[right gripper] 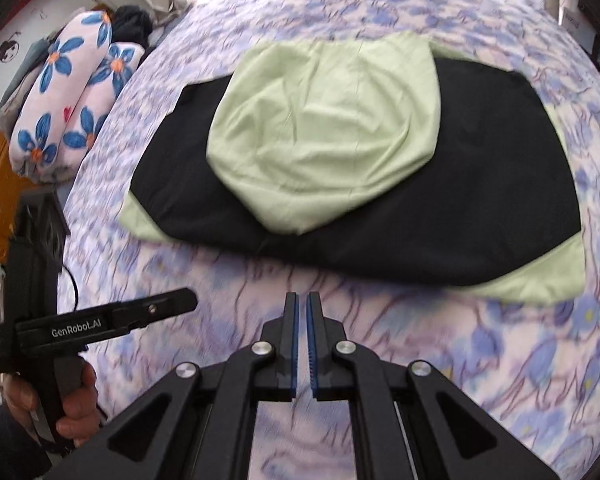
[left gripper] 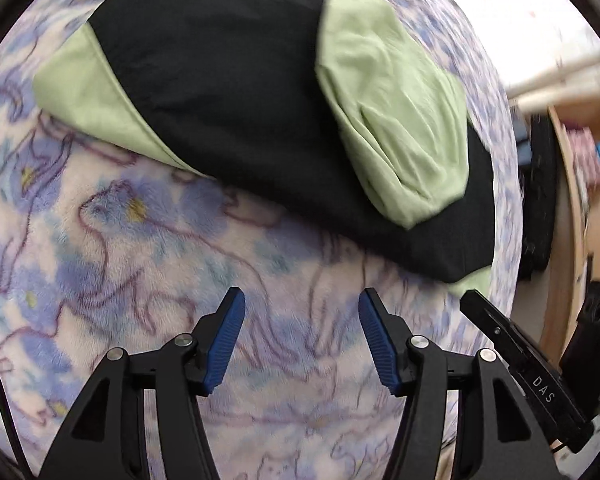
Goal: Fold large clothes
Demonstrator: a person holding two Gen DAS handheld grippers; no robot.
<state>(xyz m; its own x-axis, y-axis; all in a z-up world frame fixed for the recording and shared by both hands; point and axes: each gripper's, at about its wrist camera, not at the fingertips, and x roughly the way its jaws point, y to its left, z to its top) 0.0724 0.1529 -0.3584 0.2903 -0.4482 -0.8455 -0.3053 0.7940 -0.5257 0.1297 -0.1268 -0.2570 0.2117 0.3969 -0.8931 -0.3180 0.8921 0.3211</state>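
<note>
Garment (right gripper: pixel 380 216) lies flat on the bed, on a fleece blanket (right gripper: pixel 420 360) printed with blue flowers and purple outlines. It is black with pale green panels; a crumpled green section (right gripper: pixel 320 136) sits folded over the top of the black body, and green corners stick out from under the black at both lower ends. In the left wrist view the same garment (left gripper: pixel 228 92) runs diagonally across the upper frame, green fold (left gripper: pixel 396 120) toward its right end.

Left gripper (left gripper: pixel 302 300) hovers over bare blanket (left gripper: pixel 120 240) just short of the garment's near edge, jaws spread wide, nothing between the blue pads (left gripper: pixel 226 344). Right gripper (right gripper: pixel 302 300) also sits over blanket near the garment's front edge, jaws nearly closed with only a thin slit between them, nothing held.

Right wrist view shows the left gripper's body at lower left, gripped by a hand (right gripper: pixel 74 408). Flower-print bedding roll (right gripper: pixel 68 108) lies at the bed's far left end. Wooden shelving (left gripper: pixel 580 200) stands beyond the bed's right side in the left view.
</note>
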